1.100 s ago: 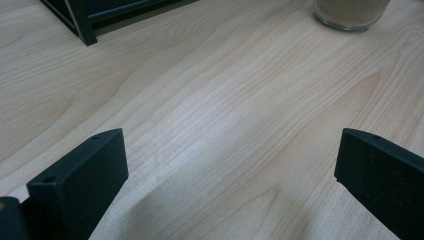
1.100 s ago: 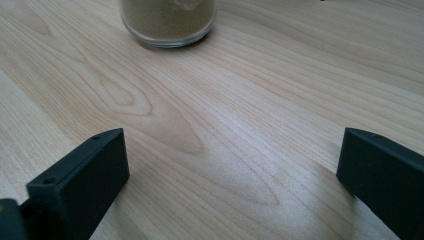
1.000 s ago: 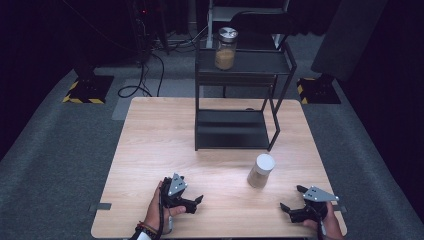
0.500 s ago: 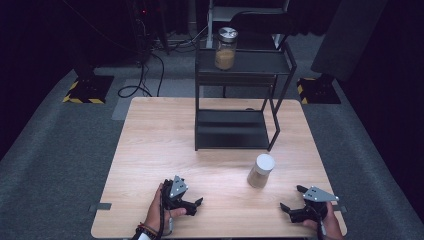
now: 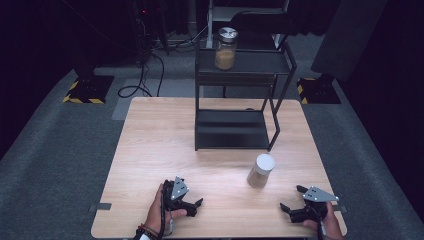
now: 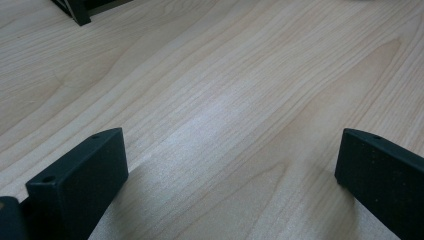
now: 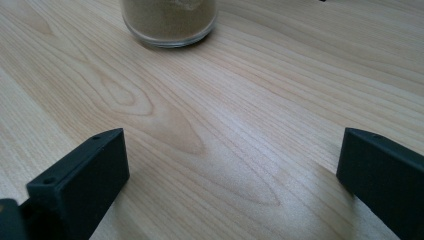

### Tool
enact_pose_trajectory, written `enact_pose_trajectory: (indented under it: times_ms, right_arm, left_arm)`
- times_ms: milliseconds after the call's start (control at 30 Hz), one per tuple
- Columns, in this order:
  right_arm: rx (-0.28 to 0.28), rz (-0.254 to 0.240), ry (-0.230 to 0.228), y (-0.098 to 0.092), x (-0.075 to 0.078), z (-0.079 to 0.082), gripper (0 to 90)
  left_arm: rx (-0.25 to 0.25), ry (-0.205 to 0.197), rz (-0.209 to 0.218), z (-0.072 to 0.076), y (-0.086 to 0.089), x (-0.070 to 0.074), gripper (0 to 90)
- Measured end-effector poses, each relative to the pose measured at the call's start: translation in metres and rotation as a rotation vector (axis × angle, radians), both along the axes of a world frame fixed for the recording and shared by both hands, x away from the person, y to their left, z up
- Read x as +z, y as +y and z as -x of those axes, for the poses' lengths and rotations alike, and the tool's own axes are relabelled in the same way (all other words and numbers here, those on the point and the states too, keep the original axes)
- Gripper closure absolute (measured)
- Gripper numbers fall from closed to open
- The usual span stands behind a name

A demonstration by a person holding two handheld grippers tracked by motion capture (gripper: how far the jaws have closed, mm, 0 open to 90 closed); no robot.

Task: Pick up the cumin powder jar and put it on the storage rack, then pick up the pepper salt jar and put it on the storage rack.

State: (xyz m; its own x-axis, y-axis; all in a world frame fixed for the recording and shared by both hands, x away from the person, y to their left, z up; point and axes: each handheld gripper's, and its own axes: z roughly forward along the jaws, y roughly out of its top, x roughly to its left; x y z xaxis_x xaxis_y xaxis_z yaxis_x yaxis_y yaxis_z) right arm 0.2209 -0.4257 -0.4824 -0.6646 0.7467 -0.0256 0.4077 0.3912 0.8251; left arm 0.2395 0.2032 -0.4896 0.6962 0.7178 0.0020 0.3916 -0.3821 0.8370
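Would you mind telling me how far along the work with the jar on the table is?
Nothing looks done yet. The white-lidded jar stands untouched on the table, in front of the black shelf. Both the left gripper and right gripper rest open and empty near the table's front edge; the right one faces the jar. Reaching, gripping and moving it all remain.
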Motion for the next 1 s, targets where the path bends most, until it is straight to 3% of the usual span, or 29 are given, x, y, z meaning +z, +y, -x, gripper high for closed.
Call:
enact_pose_trajectory:
  times_ms: [1000]
  right_arm:
    - [0.007,0.000,0.006,-0.0026,0.0047,-0.0015,0.8]
  left_arm:
    - [0.003,0.000,-0.001,0.0003,-0.0001,0.0002,0.4]
